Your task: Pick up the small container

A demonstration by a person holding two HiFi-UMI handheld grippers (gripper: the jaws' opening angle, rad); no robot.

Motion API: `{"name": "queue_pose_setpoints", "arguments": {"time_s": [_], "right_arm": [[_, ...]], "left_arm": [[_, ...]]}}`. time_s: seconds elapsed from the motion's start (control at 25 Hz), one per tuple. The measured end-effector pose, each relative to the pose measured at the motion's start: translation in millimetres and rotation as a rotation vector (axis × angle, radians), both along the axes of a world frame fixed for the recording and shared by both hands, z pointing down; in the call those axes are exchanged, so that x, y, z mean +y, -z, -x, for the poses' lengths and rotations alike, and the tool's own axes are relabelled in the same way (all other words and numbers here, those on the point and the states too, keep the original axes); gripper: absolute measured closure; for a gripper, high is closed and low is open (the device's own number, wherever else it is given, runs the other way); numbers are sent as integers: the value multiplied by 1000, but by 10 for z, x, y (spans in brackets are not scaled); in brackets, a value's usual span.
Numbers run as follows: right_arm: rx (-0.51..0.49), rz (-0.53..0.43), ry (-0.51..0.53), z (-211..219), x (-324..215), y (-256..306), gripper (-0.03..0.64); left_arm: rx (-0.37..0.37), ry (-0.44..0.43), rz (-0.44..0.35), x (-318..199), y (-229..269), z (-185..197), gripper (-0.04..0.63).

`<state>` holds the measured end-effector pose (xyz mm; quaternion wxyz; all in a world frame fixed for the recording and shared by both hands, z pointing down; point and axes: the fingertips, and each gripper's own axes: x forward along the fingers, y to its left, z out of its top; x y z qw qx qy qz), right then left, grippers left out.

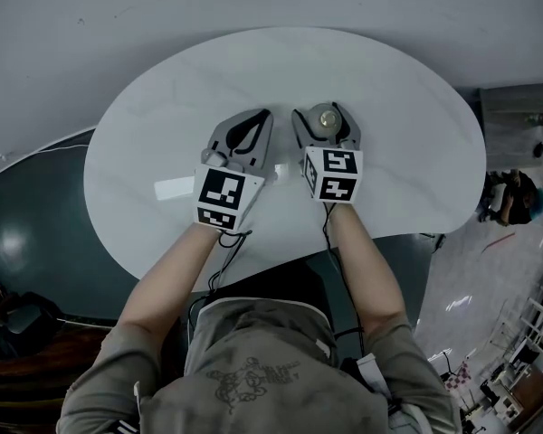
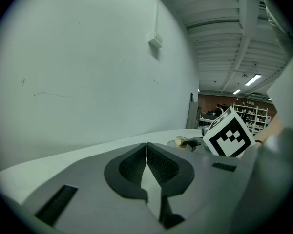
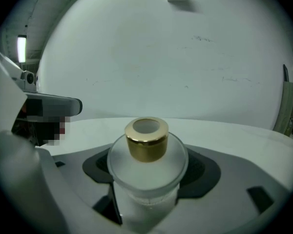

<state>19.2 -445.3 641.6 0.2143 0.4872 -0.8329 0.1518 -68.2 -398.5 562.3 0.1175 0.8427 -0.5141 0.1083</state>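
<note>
The small container (image 1: pixel 326 118) is a frosted jar with a gold cap, standing upright between the jaws of my right gripper (image 1: pixel 327 121). In the right gripper view the jar (image 3: pixel 146 145) fills the gap and both dark pads press its sides, so the right gripper (image 3: pixel 147 165) is shut on it. I cannot tell whether its base touches the table. My left gripper (image 1: pixel 263 117) lies just to its left, jaws shut and holding nothing. In the left gripper view, the left gripper (image 2: pixel 146 152) shows its pads meeting, with the gold-capped jar (image 2: pixel 181 141) off to the right.
Both grippers are over a white oval table (image 1: pixel 416 152). A flat white slip (image 1: pixel 174 188) lies left of the left gripper, and a small white piece (image 1: pixel 281 168) lies between the two grippers. A person (image 1: pixel 511 197) is on the floor at the far right.
</note>
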Motion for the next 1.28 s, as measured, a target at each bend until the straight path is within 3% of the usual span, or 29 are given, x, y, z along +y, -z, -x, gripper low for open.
{"name": "queue_pose_setpoints", "arguments": {"time_s": [0.36,0.6,0.8,1.28], "right_arm": [[-15,-76,31,-8,155,807,295],[-12,-118,55,-38,383,1535,295],[-26,-161,86,-36,640,2076,295],[-69,-242,189,-71,1418,2929,295]], "left_arm": [[-36,8,-65,72,575,46,578],[-56,18,-145,184,1182,103,578],[-116,-6,-219,345,1638,63,578],[-100,48,-315,923,2364,52,578]]}}
